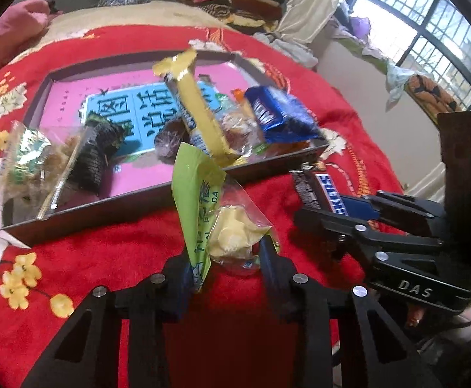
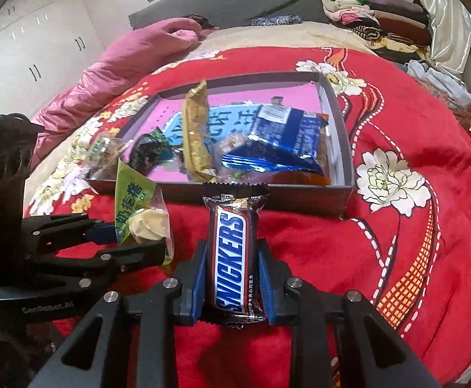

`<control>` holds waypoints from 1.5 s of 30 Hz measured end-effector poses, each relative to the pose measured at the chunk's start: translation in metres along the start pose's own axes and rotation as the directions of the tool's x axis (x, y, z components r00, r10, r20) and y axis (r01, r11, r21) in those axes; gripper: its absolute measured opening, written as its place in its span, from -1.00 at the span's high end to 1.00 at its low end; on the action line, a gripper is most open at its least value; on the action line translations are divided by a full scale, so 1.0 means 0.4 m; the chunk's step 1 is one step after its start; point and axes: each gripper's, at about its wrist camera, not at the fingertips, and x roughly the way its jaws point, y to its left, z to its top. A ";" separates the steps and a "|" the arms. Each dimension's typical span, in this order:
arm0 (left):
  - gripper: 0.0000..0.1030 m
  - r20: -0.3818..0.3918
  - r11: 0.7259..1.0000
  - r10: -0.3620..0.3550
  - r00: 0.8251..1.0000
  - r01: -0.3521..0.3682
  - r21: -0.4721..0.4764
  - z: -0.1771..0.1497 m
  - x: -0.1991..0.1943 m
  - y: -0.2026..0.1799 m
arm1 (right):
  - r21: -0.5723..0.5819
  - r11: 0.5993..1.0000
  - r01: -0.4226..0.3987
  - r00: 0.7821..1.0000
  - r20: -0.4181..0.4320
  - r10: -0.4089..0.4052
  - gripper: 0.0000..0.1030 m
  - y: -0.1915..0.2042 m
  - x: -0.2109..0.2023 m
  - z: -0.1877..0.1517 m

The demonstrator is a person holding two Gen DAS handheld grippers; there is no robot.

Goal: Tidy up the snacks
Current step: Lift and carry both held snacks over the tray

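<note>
Brown Snickers bar (image 2: 232, 258), white-blue logo, upright between the jaws

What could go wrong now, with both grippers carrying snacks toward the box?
1. The left gripper pinches only the lower end of the green snack packet; its loose film could slip out.
2. The grey box is crowded: the gold bar leans across other snacks and a drop could knock it.
3. The right gripper with the Snickers bar sits close beside the left, so they could collide.
</note>
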 end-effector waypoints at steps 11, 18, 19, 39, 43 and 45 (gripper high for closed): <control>0.26 0.060 0.999 0.029 0.998 -0.026 -0.040 0.010 -0.090 0.024 | 0.002 0.999 -0.039 0.998 0.049 0.039 0.43 0.030 -0.038 0.022; 0.26 0.110 0.997 0.058 0.992 -0.052 -0.057 0.024 -0.135 0.052 | 0.007 0.999 -0.046 0.994 0.096 0.045 0.43 0.039 -0.058 0.053; 0.26 0.116 0.997 0.064 0.991 -0.057 -0.060 0.026 -0.139 0.055 | 0.009 0.999 -0.046 0.993 0.105 0.045 0.43 0.040 -0.062 0.059; 0.26 0.177 0.993 0.105 0.979 -0.094 -0.070 0.094 -0.161 0.082 | 0.000 0.999 -0.039 0.978 0.206 0.038 0.43 0.065 -0.080 0.151; 0.26 0.171 0.992 0.113 0.979 -0.101 -0.078 0.101 -0.152 0.094 | -0.006 0.999 -0.040 0.976 0.213 0.040 0.43 0.072 -0.072 0.165; 0.26 0.171 0.992 0.115 0.979 -0.103 -0.079 0.105 -0.149 0.098 | -0.009 0.999 -0.040 0.975 0.217 0.041 0.43 0.074 -0.068 0.171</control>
